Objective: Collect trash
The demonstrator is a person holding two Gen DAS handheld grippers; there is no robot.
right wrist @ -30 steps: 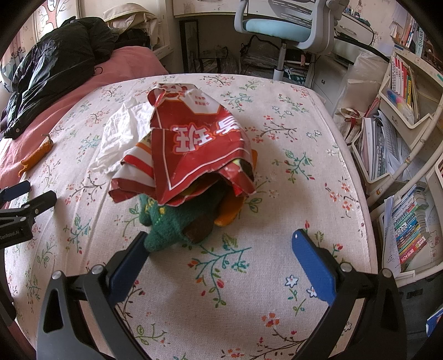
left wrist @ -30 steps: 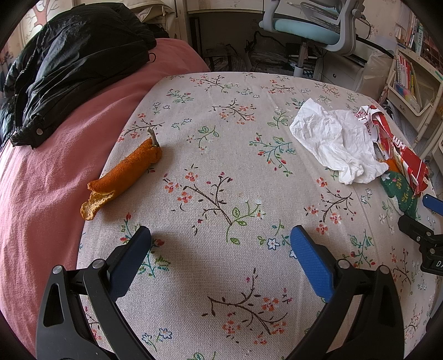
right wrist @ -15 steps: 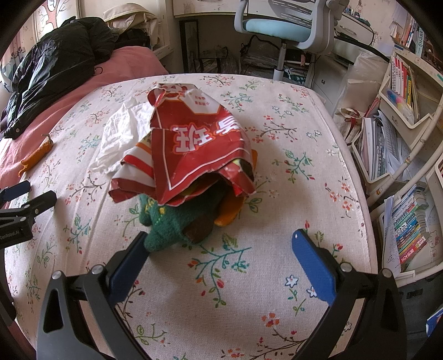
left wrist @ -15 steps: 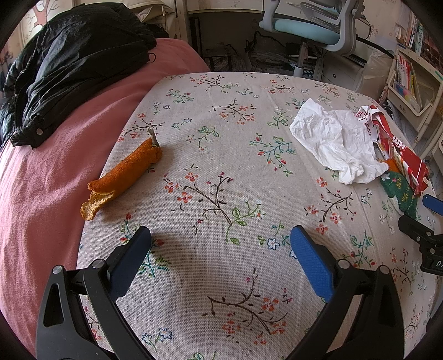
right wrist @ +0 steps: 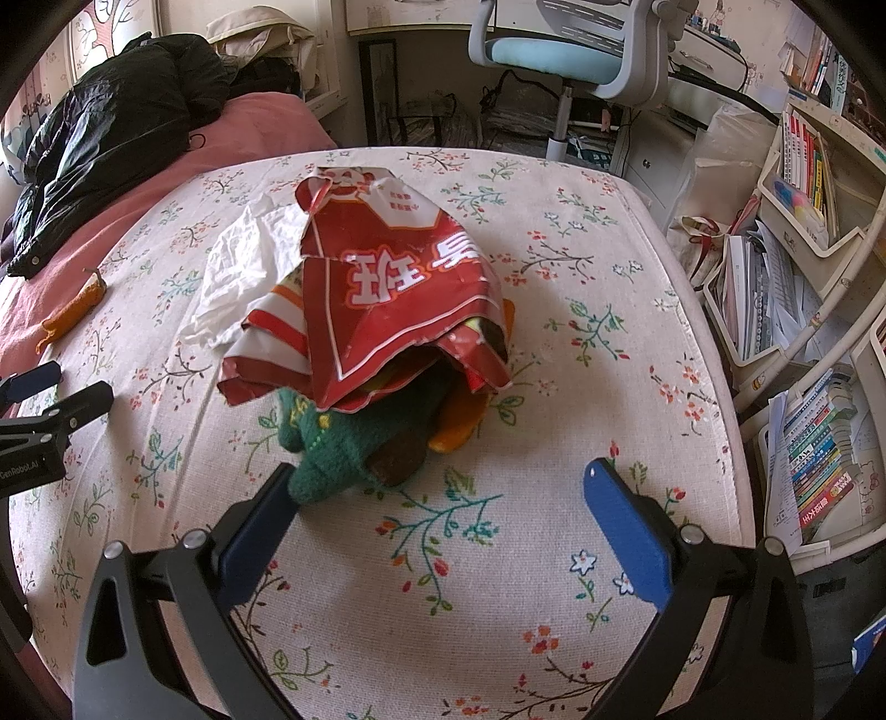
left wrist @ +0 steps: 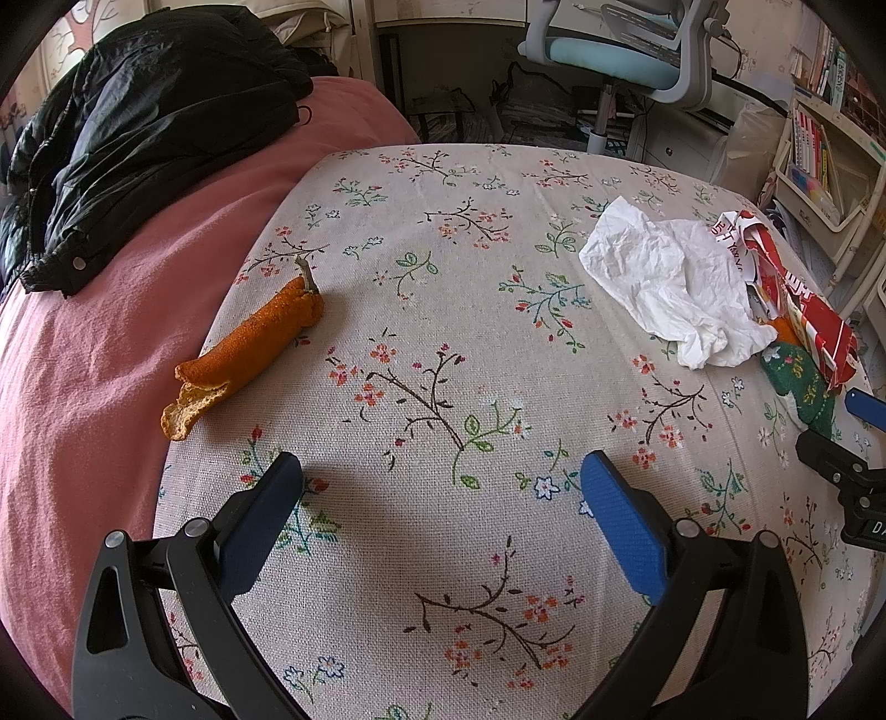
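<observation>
An orange peel (left wrist: 252,343) lies near the left edge of the floral tablecloth (left wrist: 443,387), ahead and left of my open, empty left gripper (left wrist: 440,493). A crumpled white paper (left wrist: 670,288) lies at the right. A torn red snack wrapper (right wrist: 387,293) covers a green wrapper (right wrist: 332,448), a brown piece (right wrist: 396,459) and an orange piece (right wrist: 459,426). My right gripper (right wrist: 437,498) is open and empty just in front of this pile. The white paper (right wrist: 243,271) and the peel (right wrist: 72,315) show further left in the right wrist view.
A black jacket (left wrist: 144,138) lies on the pink bedding (left wrist: 83,360) left of the table. An office chair (right wrist: 559,50) stands beyond the far edge. Shelves with books (right wrist: 808,387) stand at the right. The other gripper shows at each view's side (right wrist: 44,421).
</observation>
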